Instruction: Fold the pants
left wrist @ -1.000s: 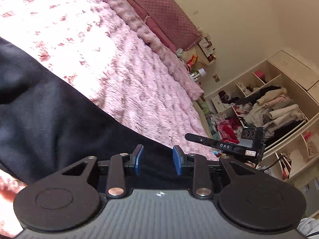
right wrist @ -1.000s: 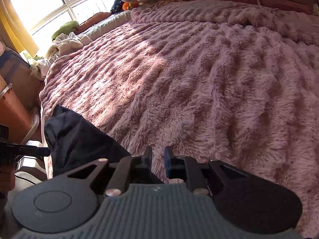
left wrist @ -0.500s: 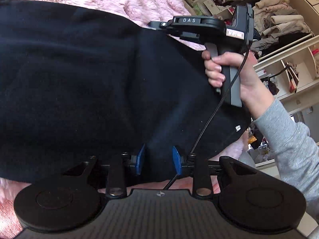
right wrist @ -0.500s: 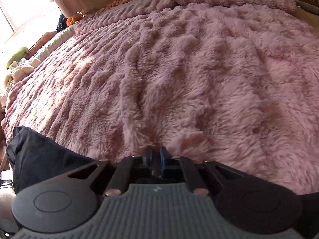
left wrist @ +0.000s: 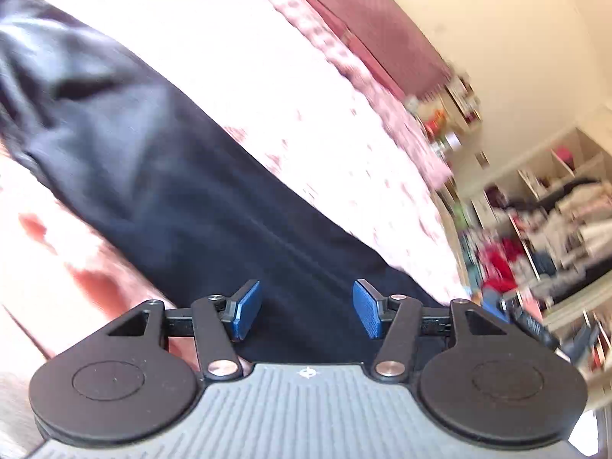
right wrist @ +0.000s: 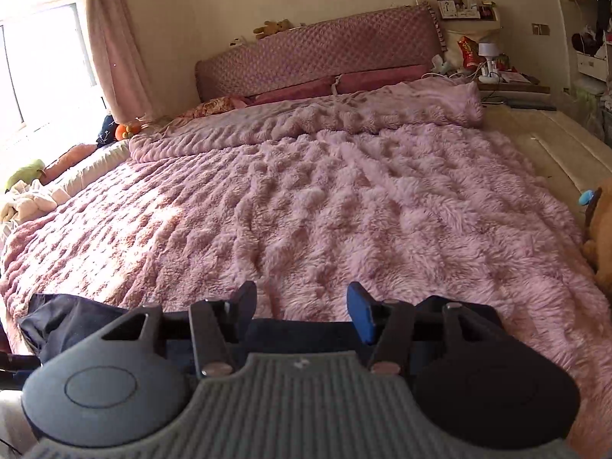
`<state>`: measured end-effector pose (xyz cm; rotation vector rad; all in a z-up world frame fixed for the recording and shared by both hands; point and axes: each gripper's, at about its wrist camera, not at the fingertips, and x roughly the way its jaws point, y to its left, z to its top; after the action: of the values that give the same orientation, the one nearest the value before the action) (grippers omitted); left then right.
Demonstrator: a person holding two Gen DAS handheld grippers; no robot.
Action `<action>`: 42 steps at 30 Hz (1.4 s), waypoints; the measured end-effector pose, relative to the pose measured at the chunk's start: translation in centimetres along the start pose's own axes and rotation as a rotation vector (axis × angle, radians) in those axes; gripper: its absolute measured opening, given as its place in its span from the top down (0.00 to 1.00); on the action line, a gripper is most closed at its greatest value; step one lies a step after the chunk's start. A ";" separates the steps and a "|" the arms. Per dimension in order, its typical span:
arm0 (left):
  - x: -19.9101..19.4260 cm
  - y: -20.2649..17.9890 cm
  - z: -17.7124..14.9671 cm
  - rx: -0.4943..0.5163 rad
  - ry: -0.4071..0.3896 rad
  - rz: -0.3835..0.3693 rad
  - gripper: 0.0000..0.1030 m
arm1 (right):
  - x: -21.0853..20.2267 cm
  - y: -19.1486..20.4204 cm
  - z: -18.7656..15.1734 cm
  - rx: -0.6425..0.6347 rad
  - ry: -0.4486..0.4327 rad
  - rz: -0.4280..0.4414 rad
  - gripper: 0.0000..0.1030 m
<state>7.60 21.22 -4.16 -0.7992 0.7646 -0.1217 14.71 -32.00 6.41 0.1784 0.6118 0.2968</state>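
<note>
The dark pants (left wrist: 183, 191) look soft and floppy on the bed (right wrist: 344, 199). Both claws, left claw (left wrist: 302, 308) and right claw (right wrist: 302, 308), are wide, holding nothing. Best to pinch an edge.

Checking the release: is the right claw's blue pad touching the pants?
Cannot tell. In the right wrist view the right claw stands open above the dark pants, but no contact or gap shows at its pads.

The pants (left wrist: 183, 191) lie on the blanket (right wrist: 344, 199), along its near edge. Behind the blanket stands the headboard (right wrist: 317, 53); right of the blanket are shelves (left wrist: 554, 206); left of it, a window (right wrist: 38, 69).
</note>
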 end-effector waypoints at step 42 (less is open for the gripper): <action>-4.8 30.3 14.4 -0.705 -0.475 -0.221 0.54 | 5.9 20.9 -12.0 -0.022 0.278 0.200 0.53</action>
<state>8.24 53.05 -15.71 -1.5167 0.2486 0.1510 7.61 -9.47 -1.13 0.1792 0.8671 0.5273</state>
